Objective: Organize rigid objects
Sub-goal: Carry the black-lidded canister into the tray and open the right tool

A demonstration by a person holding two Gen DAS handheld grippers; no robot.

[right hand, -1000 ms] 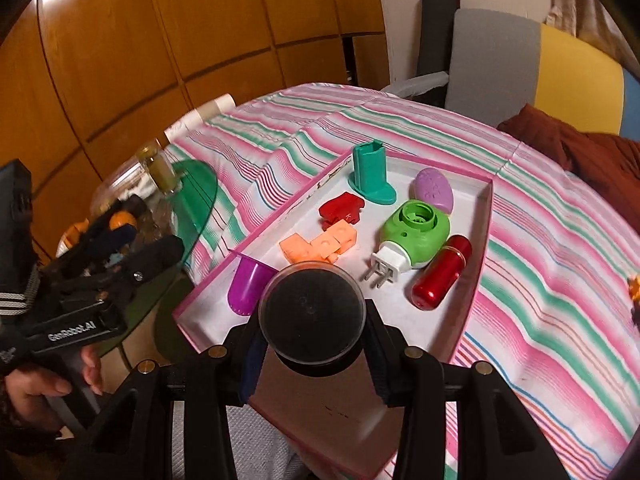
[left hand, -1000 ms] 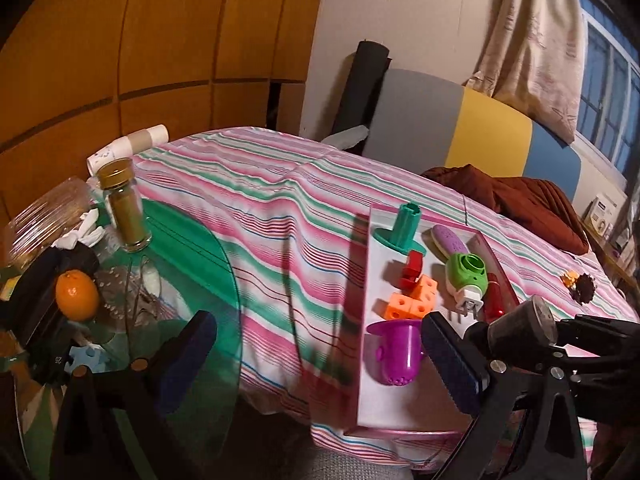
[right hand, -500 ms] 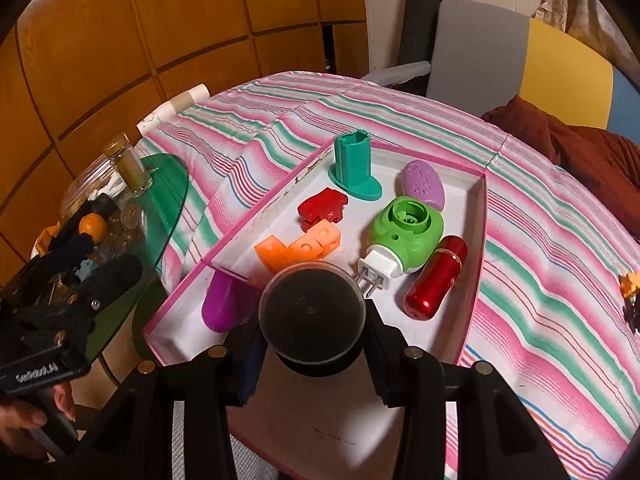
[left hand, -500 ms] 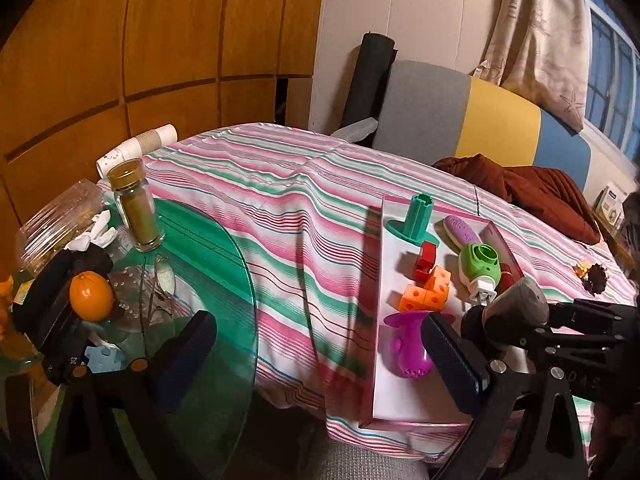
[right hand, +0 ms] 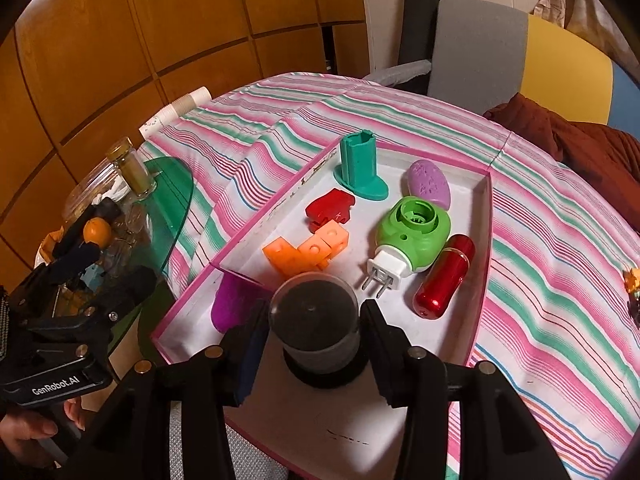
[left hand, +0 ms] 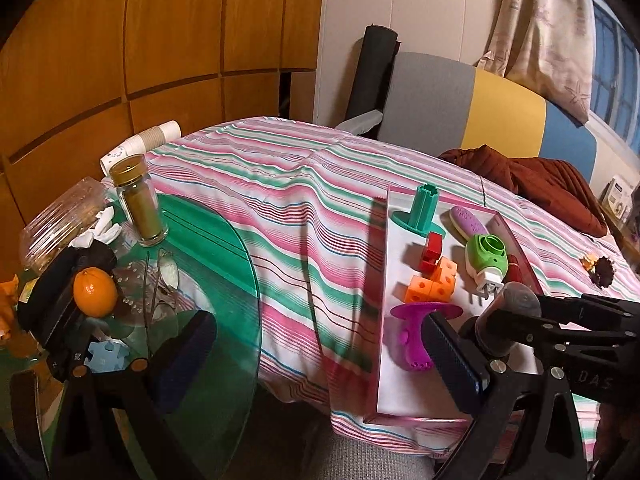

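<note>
A pink-rimmed white tray [right hand: 486,240] lies on the striped bedspread. It holds a teal stand [right hand: 358,164], a purple oval [right hand: 430,184], a red block [right hand: 330,208], orange cubes [right hand: 308,250], a green plug-in [right hand: 412,236], a red cylinder [right hand: 444,276] and a purple cup [right hand: 232,304]. A dark round jar [right hand: 314,328] stands on the tray's near floor between the fingers of my right gripper [right hand: 314,314]. Its jaws are opening, and thin gaps show beside the jar. My left gripper [left hand: 316,332] hangs open and empty left of the tray [left hand: 380,280].
A green glass table [left hand: 224,264] at the left carries a spice jar [left hand: 140,200], an orange [left hand: 95,292], spectacles [left hand: 164,276] and clutter. Stacked paper cups [left hand: 144,144] lie behind it. A brown cloth [left hand: 532,184] and a small toy [left hand: 600,270] lie on the bed's right.
The jar, earlier gripped just above the tray, now stands lower on the tray floor and the right fingers have eased apart from it. The left gripper has stayed put.
</note>
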